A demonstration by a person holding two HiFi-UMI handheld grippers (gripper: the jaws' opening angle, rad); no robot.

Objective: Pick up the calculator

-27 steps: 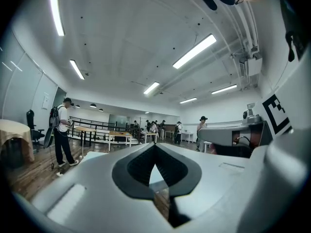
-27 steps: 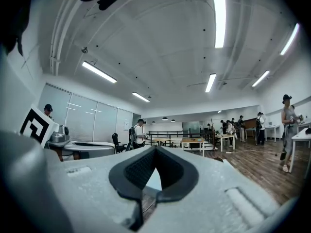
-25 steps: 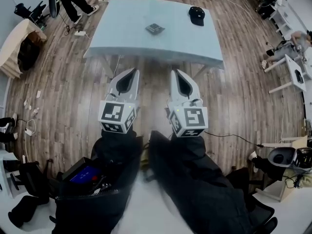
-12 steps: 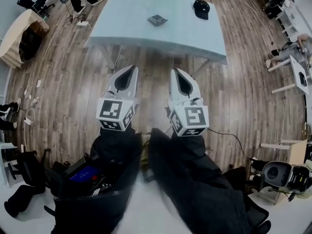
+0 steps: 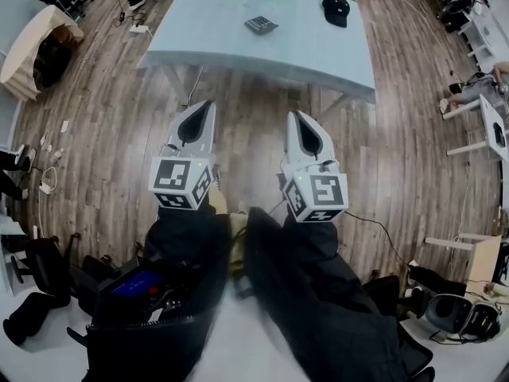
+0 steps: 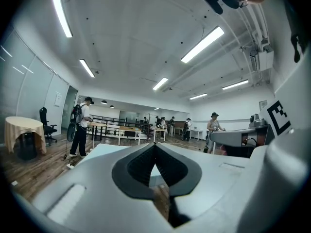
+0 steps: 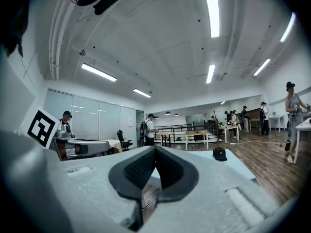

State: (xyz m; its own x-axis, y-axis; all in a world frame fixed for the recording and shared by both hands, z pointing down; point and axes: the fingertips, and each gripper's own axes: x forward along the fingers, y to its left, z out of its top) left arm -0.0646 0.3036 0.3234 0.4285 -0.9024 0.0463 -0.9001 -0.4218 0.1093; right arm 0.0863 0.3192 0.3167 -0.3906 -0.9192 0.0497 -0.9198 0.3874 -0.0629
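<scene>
The calculator (image 5: 260,25), a small dark slab, lies near the middle of a pale blue table (image 5: 207,42) far ahead in the head view. My left gripper (image 5: 207,105) and right gripper (image 5: 297,115) are held level over the wooden floor, well short of the table's near edge. Both have their jaws shut with the tips meeting and nothing between them. In the left gripper view the left gripper (image 6: 155,145) shows closed tips, and the right gripper (image 7: 155,148) does so in the right gripper view. The calculator is hidden in both gripper views.
A black cap (image 5: 336,8) lies on the table's far right; it also shows as the cap (image 7: 219,153) in the right gripper view. A covered round table (image 5: 32,50) stands at left. A person (image 6: 80,126) stands by the table's far left. Chairs and desks line the right side.
The table and calculator have shifted up and away in the head view. Both grippers sit a little lower in the picture and slightly further apart. Their jaws stay shut.
</scene>
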